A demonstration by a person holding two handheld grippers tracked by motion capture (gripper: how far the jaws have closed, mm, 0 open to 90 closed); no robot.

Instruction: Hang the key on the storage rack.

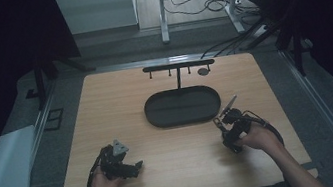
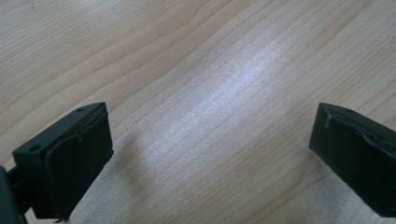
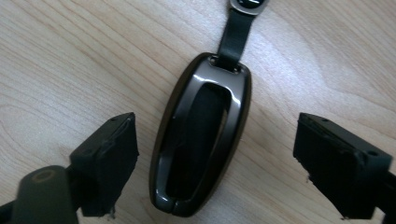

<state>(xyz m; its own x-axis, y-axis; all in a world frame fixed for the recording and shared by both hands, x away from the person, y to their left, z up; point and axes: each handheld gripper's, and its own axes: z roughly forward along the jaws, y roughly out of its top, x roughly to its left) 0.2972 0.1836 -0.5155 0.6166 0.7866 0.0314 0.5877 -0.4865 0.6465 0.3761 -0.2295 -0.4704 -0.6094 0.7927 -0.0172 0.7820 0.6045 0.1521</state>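
My right gripper (image 3: 215, 163) hangs just over the wooden table (image 3: 70, 60), jaws spread wide. Between them lies a glossy dark key fob (image 3: 201, 135), lengthwise, touching neither jaw, nearer the one on the view's left. A black strap (image 3: 235, 36) runs from its far end to a metal clasp (image 3: 247, 4) at the top edge.

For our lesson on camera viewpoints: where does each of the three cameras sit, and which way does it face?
High view: above the person's side, looking forward and down on the table; forearms, left gripper, right gripper.
Left gripper view: on the left gripper, facing bare wood; own open jaws.
Right gripper view: on the right gripper, facing a key fob.
Both gripper views share the table's wood.
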